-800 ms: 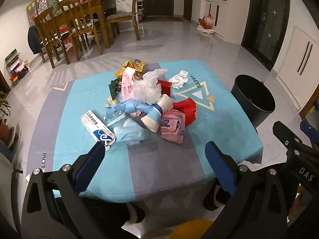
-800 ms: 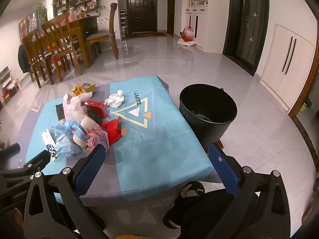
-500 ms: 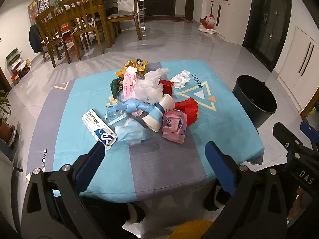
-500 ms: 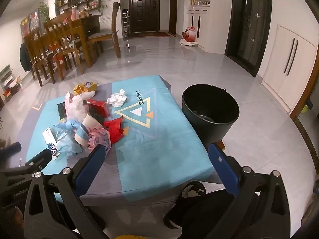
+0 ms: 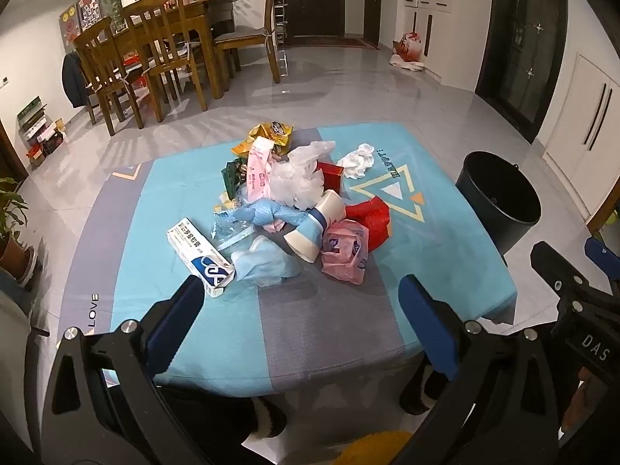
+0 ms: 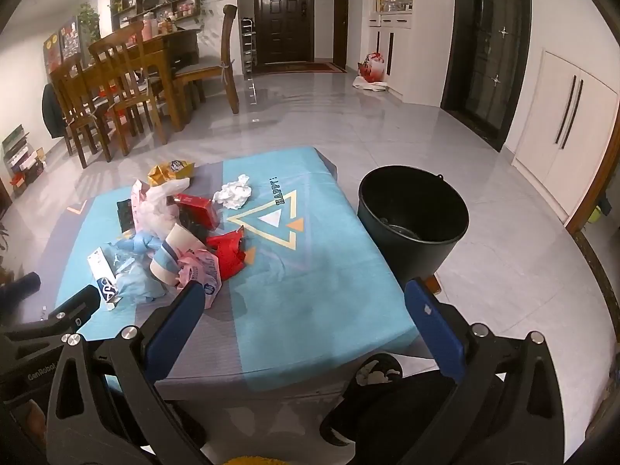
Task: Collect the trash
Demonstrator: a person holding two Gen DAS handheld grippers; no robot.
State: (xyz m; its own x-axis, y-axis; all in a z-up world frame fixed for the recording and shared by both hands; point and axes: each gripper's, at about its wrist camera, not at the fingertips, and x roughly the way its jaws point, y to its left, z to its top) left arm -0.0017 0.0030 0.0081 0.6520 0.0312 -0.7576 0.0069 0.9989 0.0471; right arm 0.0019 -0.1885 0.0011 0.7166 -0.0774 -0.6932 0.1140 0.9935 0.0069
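Observation:
A heap of trash lies in the middle of a low table (image 5: 310, 317) covered with a blue and grey cloth: a white toothpaste box (image 5: 199, 255), a pale blue bag (image 5: 267, 263), a paper cup (image 5: 314, 228), a pink bag (image 5: 345, 252), a red wrapper (image 5: 372, 217), crumpled white tissue (image 5: 358, 161) and a gold wrapper (image 5: 267, 135). A black bucket (image 6: 412, 221) stands on the floor right of the table. My left gripper (image 5: 300, 294) hangs open above the table's near edge, short of the heap. My right gripper (image 6: 304, 298) is open too, nearer the bucket, with nothing between its fingers.
Wooden dining chairs and a table (image 5: 155, 50) stand at the back left. A potted plant (image 5: 11, 228) sits on the floor at far left. White cabinets (image 6: 573, 131) line the right wall. A person's slippered feet (image 5: 267, 418) show under the table's near edge.
Both grippers have risen slightly and tipped up a little, so the table sits lower in both views. Both stay open and the trash has not moved.

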